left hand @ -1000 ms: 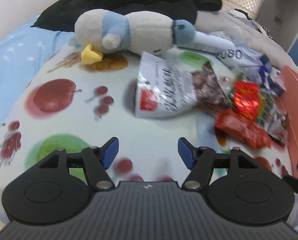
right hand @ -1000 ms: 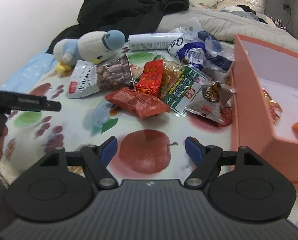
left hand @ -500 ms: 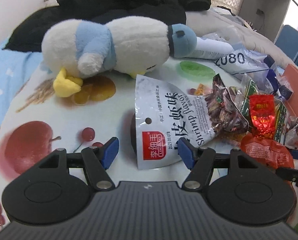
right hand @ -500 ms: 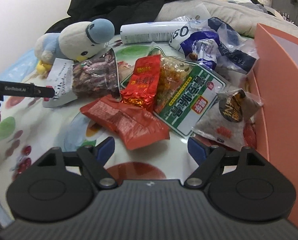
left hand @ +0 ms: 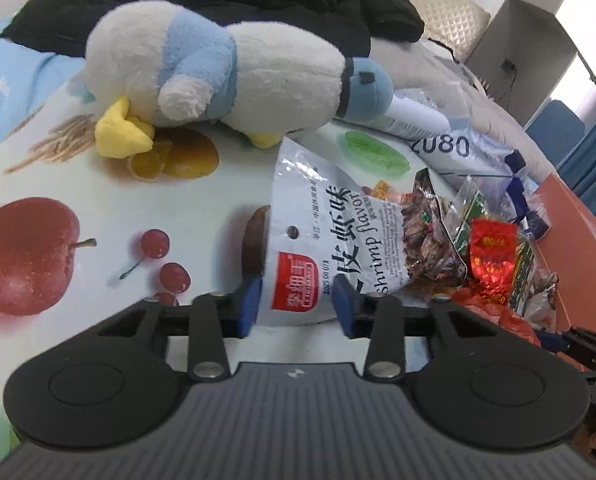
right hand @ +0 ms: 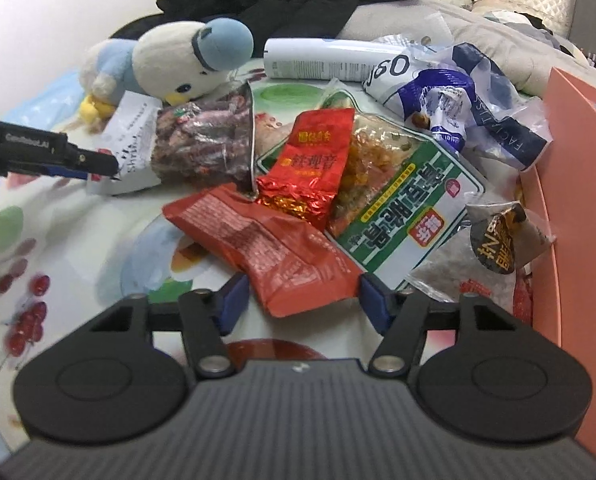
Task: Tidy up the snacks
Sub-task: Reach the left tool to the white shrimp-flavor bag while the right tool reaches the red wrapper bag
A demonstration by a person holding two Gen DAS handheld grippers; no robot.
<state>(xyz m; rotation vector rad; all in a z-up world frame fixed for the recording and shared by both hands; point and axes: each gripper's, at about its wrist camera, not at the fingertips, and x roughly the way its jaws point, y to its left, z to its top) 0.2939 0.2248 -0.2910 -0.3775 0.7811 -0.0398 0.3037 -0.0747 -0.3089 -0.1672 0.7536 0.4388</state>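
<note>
1. The left gripper [left hand: 296, 306] had its blue pads at either side of the bottom edge of a silvery-white, glossy plastic snack bag printed "Shrimp flavor" [left hand: 325, 240]. Its jaws were closing, with the bag between them; I could not tell whether the pads were pressing on it yet.
2. The right gripper [right hand: 299, 300] straddled the near end of a crinkled, dark red foil snack packet [right hand: 274, 248]. Its jaws were closing as well, and a visible gap remained on each side of the packet.
3. Risk on the left: the bag was slick and held only by its thin sealed edge, so it might slide out when lifted. Its clear, dark-filled top end lay ahead and to the right of the gripper among the other packets, and could drag them along.
4. Risk on the right: the shiny red foil pouch with gold print [right hand: 309, 168] rested on the packet's far end, just ahead of the gripper. Pulling the packet could tip that pouch, or shift the green-bordered bag of yellow snacks [right hand: 401, 204] beside it.
5. The salmon-pink box [right hand: 569, 168] stood to the right of the right gripper, probably the destination. The white and pale blue plush bird [left hand: 218, 80] lay just beyond the shrimp bag and could be knocked.
</note>
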